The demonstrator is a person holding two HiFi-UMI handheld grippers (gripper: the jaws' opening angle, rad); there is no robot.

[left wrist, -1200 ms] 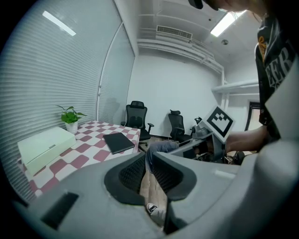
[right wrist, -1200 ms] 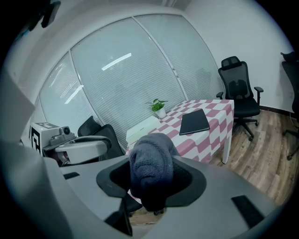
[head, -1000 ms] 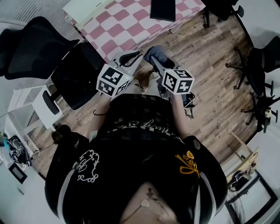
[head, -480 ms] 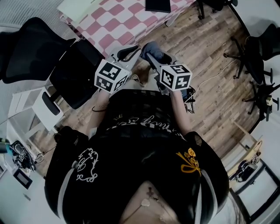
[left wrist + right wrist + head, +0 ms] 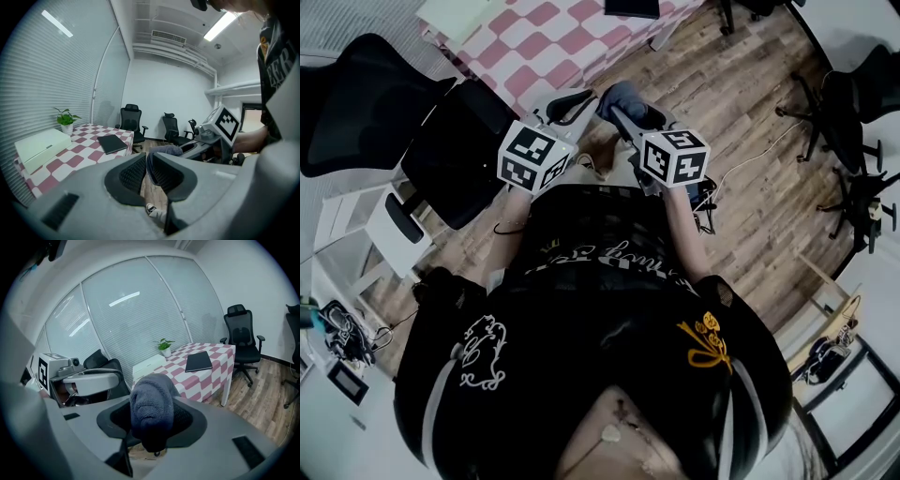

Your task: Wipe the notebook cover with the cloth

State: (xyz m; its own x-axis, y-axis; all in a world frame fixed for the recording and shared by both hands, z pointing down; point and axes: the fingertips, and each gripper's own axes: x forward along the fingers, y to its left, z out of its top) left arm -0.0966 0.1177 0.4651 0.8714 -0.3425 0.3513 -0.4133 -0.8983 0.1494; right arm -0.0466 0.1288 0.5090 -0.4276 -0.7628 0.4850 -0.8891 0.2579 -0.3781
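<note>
The notebook (image 5: 198,361) is a thin, closed book with a plain black cover. It lies flat on the surface (image 5: 546,39), which is spread with a pink-and-white checked covering, well apart from both tools. The cloth (image 5: 149,401) is a dark blue-grey knitted wad. The right tool (image 5: 623,101) pinches it, and it bulges out above and below the pads. The left tool (image 5: 146,161) has its jaws pressed together with nothing between them.

The head view catches only an edge of the notebook at the top of the frame. It shows the person standing on a wood plank floor (image 5: 750,178) with both tools held out in front, close together, and a black office chair (image 5: 455,145) just to the left. The gripper views show more of the surface: a white box (image 5: 41,149) and a small potted plant (image 5: 66,121) share it with the notebook, with slatted blinds behind.

No writing shows on the notebook cover. In the left gripper view the shirt (image 5: 277,70) carries large pale letters, of which "ER" can be read. Each marker cube (image 5: 534,157) bears only black-and-white squares.
</note>
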